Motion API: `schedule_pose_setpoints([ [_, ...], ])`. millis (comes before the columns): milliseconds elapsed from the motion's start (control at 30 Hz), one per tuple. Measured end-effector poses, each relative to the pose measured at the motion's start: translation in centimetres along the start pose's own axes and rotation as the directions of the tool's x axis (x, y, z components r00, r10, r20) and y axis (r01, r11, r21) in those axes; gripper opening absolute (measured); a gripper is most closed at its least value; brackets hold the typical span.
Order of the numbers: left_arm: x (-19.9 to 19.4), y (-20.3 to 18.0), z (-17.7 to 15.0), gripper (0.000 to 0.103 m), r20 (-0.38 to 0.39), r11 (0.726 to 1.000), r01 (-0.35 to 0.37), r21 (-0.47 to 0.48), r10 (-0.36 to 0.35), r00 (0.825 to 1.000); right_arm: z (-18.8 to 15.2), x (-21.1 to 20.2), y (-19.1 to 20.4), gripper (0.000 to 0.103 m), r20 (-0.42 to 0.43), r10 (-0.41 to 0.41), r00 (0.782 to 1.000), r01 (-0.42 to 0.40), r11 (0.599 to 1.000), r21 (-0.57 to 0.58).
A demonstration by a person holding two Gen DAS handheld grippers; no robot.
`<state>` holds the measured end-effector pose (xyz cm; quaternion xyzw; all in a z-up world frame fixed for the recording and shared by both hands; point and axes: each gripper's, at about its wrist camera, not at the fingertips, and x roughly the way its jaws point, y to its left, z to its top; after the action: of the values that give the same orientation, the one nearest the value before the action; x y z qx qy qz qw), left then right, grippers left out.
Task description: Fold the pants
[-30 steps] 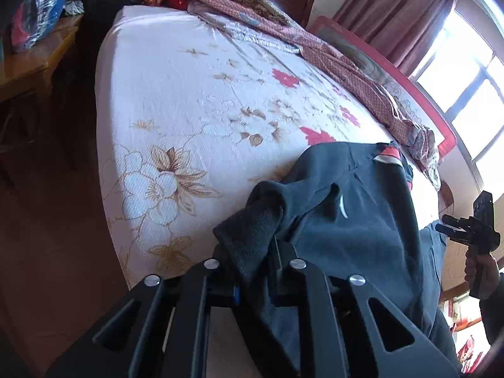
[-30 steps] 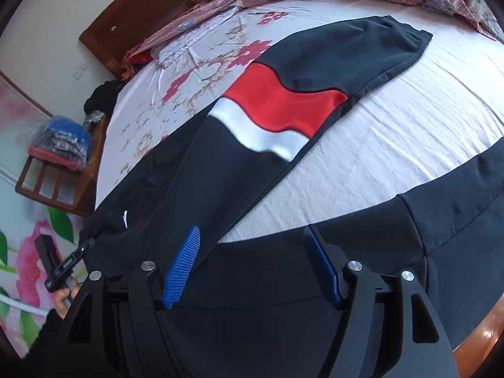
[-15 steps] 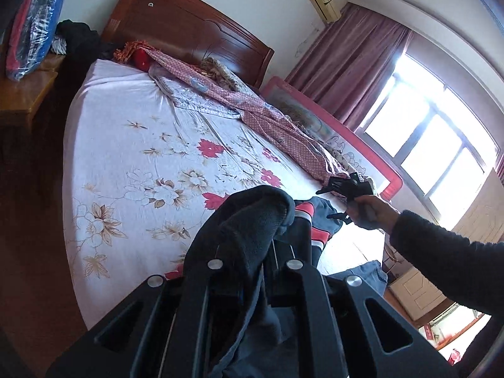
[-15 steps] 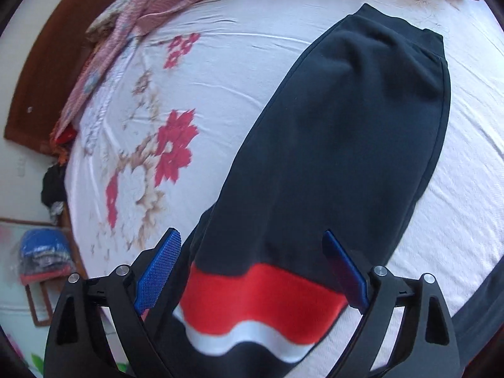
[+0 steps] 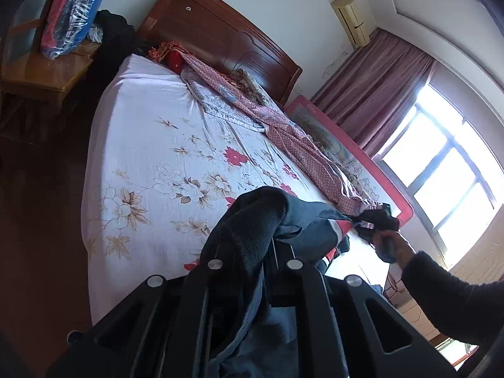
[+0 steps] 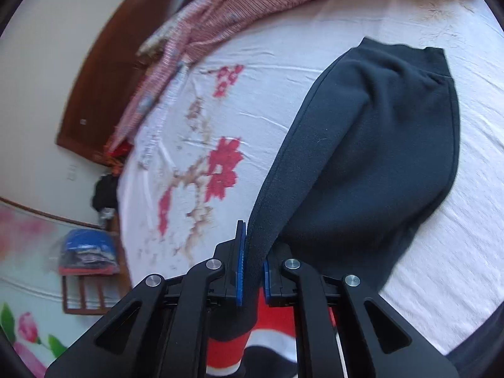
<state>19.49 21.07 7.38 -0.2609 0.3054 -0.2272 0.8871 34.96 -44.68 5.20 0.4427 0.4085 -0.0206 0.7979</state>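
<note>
A bright bedroom, window point(image 5: 441, 170) glaring behind a dusty-pink curtain point(image 5: 375, 91), and a big bed point(image 5: 151, 145) with a white flowered sheet under a dark wooden headboard point(image 5: 217, 31). A red checked quilt point(image 5: 283, 132) lies bunched along the far side of the bed. A bagged bundle point(image 5: 72, 9) sits on the table point(image 5: 44, 72) beside the bed.

The pants point(image 6: 371, 145), dark with a red and white band, lie partly on the sheet, one cuffed leg end flat near the bed's middle. The left hand-held gripper point(image 5: 252, 264) is clamped tight on a thick fold of dark fabric that humps up over its fingers. The right hand-held gripper point(image 6: 252, 271) has just snapped closed, and its blue pads point(image 6: 241, 264) now pinch the leg's edge, which rises from the sheet in a taut ridge into the jaws. In the left view the person's right hand point(image 5: 390, 242), dark sleeve point(image 5: 447, 296) behind it, holds that gripper out over the bed, with cloth stretched between the two grippers.
</note>
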Motion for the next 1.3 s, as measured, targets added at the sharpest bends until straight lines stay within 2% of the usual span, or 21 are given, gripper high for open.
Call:
schedule_pose_setpoints([
  [67,-1.7,-0.8,-0.7,0.008,0.006,1.0,-0.009,0.023,0.008,1.0,-3.0,-4.8,-2.3,0.007,0.024,0.07,0.997,-0.07,0.998,0.004],
  [167,-4.7,-2.1,-2.1,0.008,0.005,0.999,-0.009,0.054,0.009,1.0,-8.6,-10.2,-7.8,0.007,0.043,0.092,0.995,-0.095,0.993,0.065],
  [267,-6.9,-3.2,-4.4,0.008,-0.025,0.998,-0.007,0.06,0.008,1.0,-14.0,-12.4,-13.8,0.007,0.028,0.09,0.996,-0.094,0.98,0.175],
  [367,-7.5,-4.1,-8.5,0.009,-0.104,0.996,-0.044,0.08,0.053,0.993,-18.2,-13.0,-18.2,0.007,0.025,0.07,0.997,-0.075,0.962,0.264],
  [467,-7.7,-3.8,-11.8,0.009,-0.162,0.996,-0.071,0.049,0.078,0.984,-20.1,-13.5,-20.6,0.007,0.05,0.061,0.997,-0.073,0.947,0.314],
  [500,-7.9,-3.5,-12.6,0.009,-0.165,0.997,-0.078,0.028,0.082,0.983,-20.4,-13.6,-20.7,0.001,0.053,0.055,0.997,-0.069,0.946,0.316],
  [567,-8.3,-3.2,-13.2,0.009,-0.153,0.996,-0.094,0.007,0.094,0.984,-20.1,-14.3,-20.0,0.0,0.064,0.026,0.998,-0.042,0.963,0.267],
  [633,-8.5,-3.0,-12.9,0.01,-0.146,0.993,-0.117,0.019,0.119,0.982,-19.8,-14.1,-19.0,0.001,0.011,0.063,0.998,-0.064,0.966,0.25],
  [667,-8.4,-2.7,-12.7,0.01,-0.141,0.991,-0.13,0.021,0.132,0.981,-19.5,-14.1,-18.0,0.007,-0.009,0.032,0.999,-0.029,0.978,0.204],
  [700,-8.2,-2.5,-12.4,0.01,-0.14,0.992,-0.127,0.013,0.128,0.982,-19.4,-14.2,-16.8,0.041,-0.023,-0.029,0.999,0.032,0.99,0.14],
  [733,-8.0,-2.5,-12.2,0.01,-0.139,0.991,-0.132,0.014,0.132,0.981,-19.4,-14.4,-16.3,0.06,-0.018,-0.064,0.998,0.066,0.99,0.121],
  [767,-7.7,-2.5,-12.0,0.01,-0.134,0.99,-0.139,0.021,0.141,0.981,-19.5,-14.4,-16.1,0.072,-0.005,-0.062,0.998,0.063,0.989,0.131],
  [867,-7.4,-2.9,-11.7,0.01,-0.127,0.991,-0.135,0.026,0.137,0.982,-19.5,-13.3,-15.7,0.072,0.024,-0.138,0.99,0.136,0.986,0.097],
  [933,-7.6,-3.0,-11.9,0.011,-0.126,0.992,-0.128,0.018,0.129,0.984,-19.7,-12.1,-16.2,0.072,0.012,-0.058,0.998,0.056,0.99,0.127],
  [1067,-7.8,-2.9,-12.3,0.011,-0.131,0.992,-0.128,0.007,0.128,0.983,-19.5,-10.3,-16.4,0.072,0.029,-0.048,0.998,0.043,0.99,0.132],
  [1100,-7.8,-2.9,-12.3,0.011,-0.13,0.992,-0.128,0.006,0.128,0.983,-19.4,-10.3,-16.5,0.071,0.028,-0.075,0.997,0.071,0.99,0.118],
  [1133,-7.8,-2.8,-12.3,0.011,-0.129,0.991,-0.13,0.005,0.13,0.983,-19.5,-10.1,-16.5,0.065,0.043,-0.067,0.997,0.062,0.991,0.119],
  [1167,-7.8,-2.7,-12.3,0.011,-0.129,0.991,-0.133,0.001,0.132,0.983,-19.5,-9.6,-16.5,0.043,0.031,-0.045,0.999,0.041,0.992,0.119],
  [1200,-7.7,-2.6,-12.3,0.011,-0.129,0.991,-0.133,-0.004,0.131,0.983,-19.4,-9.2,-16.3,0.017,0.019,-0.07,0.997,0.068,0.992,0.103],
  [1233,-7.8,-2.5,-12.2,0.011,-0.126,0.991,-0.133,-0.006,0.131,0.983,-19.5,-9.0,-16.0,0.005,0.024,-0.066,0.998,0.064,0.995,0.081],
  [1300,-7.9,-2.4,-12.1,0.011,-0.119,0.99,-0.139,-0.003,0.138,0.983,-19.4,-9.3,-15.7,0.004,0.026,-0.029,0.999,0.027,0.997,0.078],
])
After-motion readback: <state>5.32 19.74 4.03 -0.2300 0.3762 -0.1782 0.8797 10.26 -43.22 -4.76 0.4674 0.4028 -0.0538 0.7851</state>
